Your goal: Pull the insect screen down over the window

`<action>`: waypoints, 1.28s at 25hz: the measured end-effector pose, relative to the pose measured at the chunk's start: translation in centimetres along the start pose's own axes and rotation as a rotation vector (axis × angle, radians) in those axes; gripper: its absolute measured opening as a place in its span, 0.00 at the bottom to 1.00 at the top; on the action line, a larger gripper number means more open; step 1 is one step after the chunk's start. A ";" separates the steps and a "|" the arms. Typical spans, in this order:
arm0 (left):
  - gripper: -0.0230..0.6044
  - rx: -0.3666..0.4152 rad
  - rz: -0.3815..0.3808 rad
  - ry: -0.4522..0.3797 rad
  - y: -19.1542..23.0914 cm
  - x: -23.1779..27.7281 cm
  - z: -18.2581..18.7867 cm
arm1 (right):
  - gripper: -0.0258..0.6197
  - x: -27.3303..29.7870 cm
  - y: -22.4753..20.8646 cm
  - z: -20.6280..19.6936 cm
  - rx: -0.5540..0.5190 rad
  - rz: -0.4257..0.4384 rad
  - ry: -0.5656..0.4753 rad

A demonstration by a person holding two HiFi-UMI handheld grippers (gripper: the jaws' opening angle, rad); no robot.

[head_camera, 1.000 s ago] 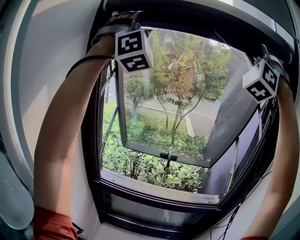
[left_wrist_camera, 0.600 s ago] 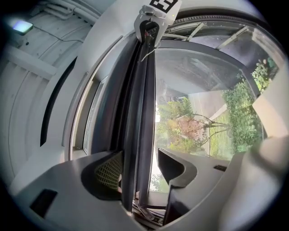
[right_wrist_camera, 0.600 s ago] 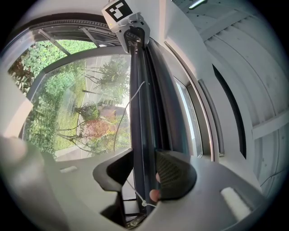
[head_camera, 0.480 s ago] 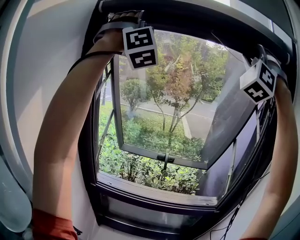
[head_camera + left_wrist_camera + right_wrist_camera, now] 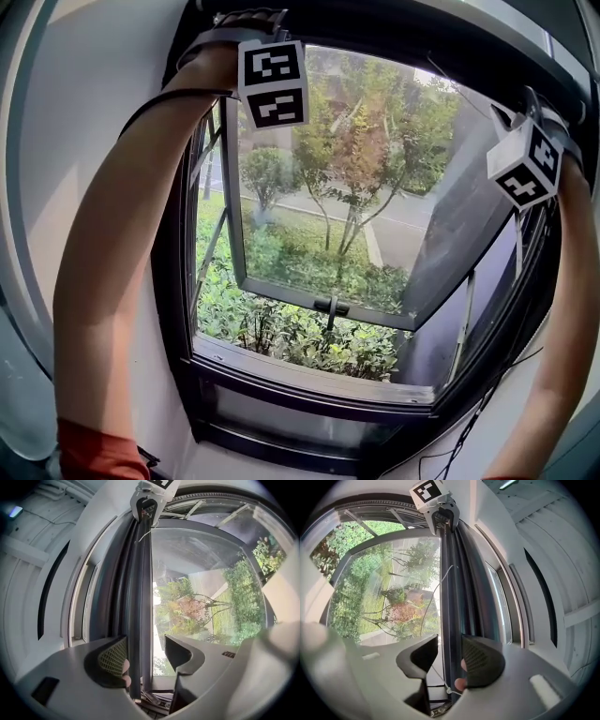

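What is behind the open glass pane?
Trees, a lawn and a path show through the glass pane. Leafy plants grow under it. A dark panel on the right hides whatever lies beyond it.

Screen bar: dark, matt metal.
Window pane: clear, glossy glass.
Gripper pads: rough mesh, set in matt grey plastic.

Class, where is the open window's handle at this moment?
Head view, lower centre: the handle sits on the open sash's bottom rail, just above the plants.
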State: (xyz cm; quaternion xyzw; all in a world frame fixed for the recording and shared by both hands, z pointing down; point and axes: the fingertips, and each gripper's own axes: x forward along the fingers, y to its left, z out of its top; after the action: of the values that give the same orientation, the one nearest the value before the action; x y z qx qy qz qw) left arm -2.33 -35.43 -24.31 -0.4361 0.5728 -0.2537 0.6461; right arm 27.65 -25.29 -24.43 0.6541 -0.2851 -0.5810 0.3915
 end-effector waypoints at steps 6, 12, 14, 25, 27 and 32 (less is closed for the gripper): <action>0.41 0.007 -0.002 -0.031 -1.4 -1.0 0.1 | 0.30 -1.1 1.5 -0.1 0.004 0.023 -0.021; 0.41 0.009 -0.021 -0.042 -2.5 -1.9 0.0 | 0.30 -2.0 2.6 -0.1 0.012 0.053 -0.026; 0.41 0.009 -0.027 -0.046 -2.9 -2.3 0.1 | 0.30 -2.3 3.0 -0.1 0.017 0.065 -0.030; 0.41 0.018 -0.110 -0.043 -5.1 -3.7 -0.2 | 0.29 -3.9 5.2 -0.1 0.030 0.194 -0.018; 0.41 0.020 -0.123 -0.042 -5.6 -4.1 -0.2 | 0.29 -4.3 5.8 -0.1 0.029 0.216 -0.017; 0.41 0.020 -0.139 -0.048 -6.8 -5.1 -0.3 | 0.29 -5.3 7.0 0.0 0.034 0.238 -0.028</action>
State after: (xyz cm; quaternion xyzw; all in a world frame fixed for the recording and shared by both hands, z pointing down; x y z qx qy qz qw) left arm -2.50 -34.66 -15.84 -0.4744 0.5229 -0.2931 0.6447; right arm 27.41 -24.59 -15.70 0.6140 -0.3763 -0.5346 0.4424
